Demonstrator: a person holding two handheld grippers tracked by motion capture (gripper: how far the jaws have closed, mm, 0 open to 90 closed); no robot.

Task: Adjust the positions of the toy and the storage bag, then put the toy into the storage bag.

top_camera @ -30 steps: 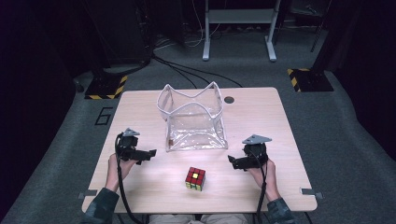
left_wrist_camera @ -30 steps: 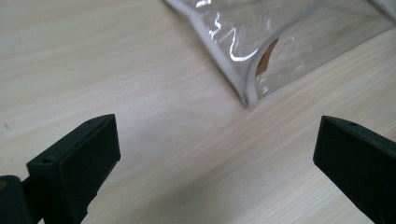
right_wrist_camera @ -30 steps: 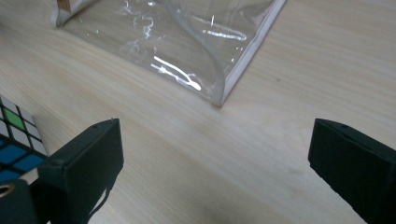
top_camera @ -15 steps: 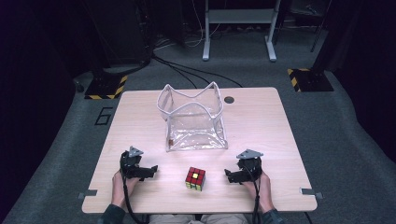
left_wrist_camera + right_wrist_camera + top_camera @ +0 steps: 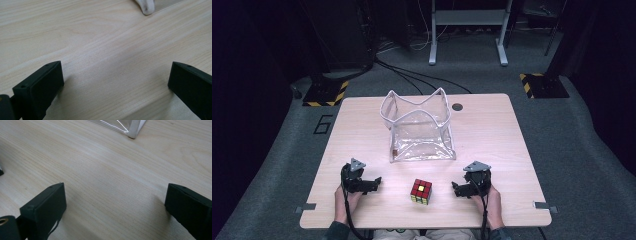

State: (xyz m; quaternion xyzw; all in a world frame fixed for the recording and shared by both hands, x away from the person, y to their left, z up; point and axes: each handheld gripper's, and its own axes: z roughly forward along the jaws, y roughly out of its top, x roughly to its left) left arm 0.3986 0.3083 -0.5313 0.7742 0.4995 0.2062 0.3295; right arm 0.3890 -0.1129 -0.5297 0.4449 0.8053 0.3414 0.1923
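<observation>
A colourful puzzle cube with a red top lies near the table's front edge, between my two grippers. Behind it stands a clear plastic bag with a white rim, its mouth open upward. My left gripper rests on the table left of the cube, open and holding nothing; its jaws stand wide apart over bare wood. To the cube's right, my right gripper is open as well, jaws spread over bare wood. A bag corner shows at the top of the left gripper view and another corner in the right gripper view.
The light wooden table has a round grommet hole behind the bag. Dark floor with cables and a metal stand lies beyond the table. Striped floor plates sit at both far corners.
Both hands have drawn back toward the front edge and lowered their grippers onto the table on either side of the cube. The cube and bag have not moved.
</observation>
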